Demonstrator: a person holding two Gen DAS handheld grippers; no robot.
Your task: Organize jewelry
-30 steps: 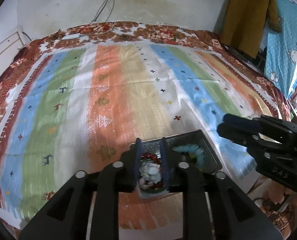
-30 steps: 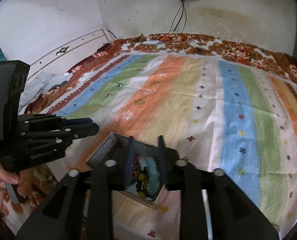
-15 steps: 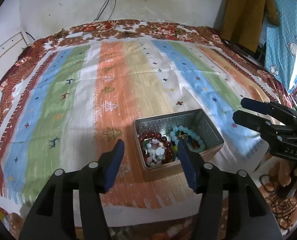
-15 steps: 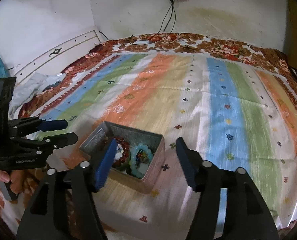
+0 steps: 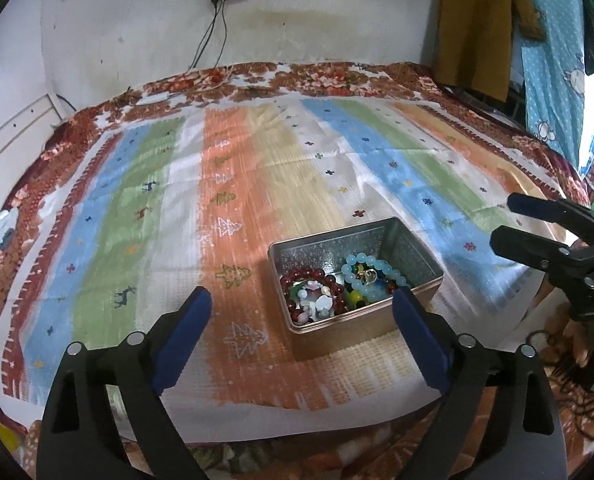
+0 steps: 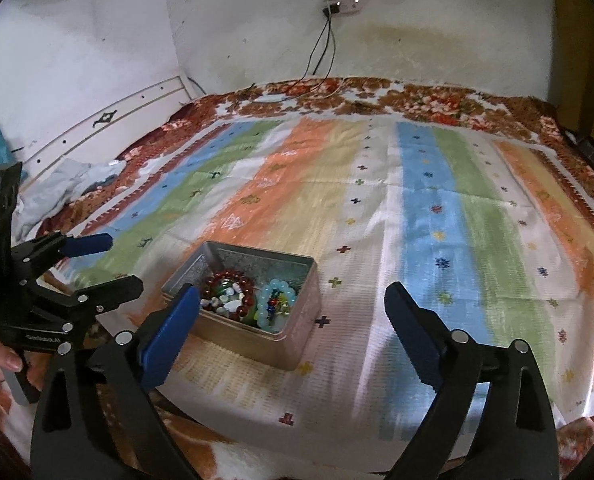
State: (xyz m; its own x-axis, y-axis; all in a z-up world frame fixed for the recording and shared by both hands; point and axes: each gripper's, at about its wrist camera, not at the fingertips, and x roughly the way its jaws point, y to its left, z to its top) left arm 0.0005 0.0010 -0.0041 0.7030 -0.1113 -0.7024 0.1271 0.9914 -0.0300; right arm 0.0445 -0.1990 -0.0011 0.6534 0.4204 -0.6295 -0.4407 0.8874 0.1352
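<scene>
Jewelry sits in one open metal tin (image 5: 413,246) near the front edge of the striped bedspread (image 5: 233,168): you have one red bead bracelet (image 5: 329,276), one pale blue bead bracelet (image 5: 381,266) and loose small pieces (too jumbled to count). Your left gripper (image 5: 301,322) and right gripper (image 6: 291,314) have both just been opening, now wide, nothing between the pads.

You see tin box (image 5: 413,248): embossed metal, dull sheen. Bead bracelets (image 5: 371,276): glossy, smooth. Bedspread (image 5: 233,184): woven cloth, matt, coarse. Your gripper fingers (image 6: 169,334): matt black plastic, blue ribbed pads.
</scene>
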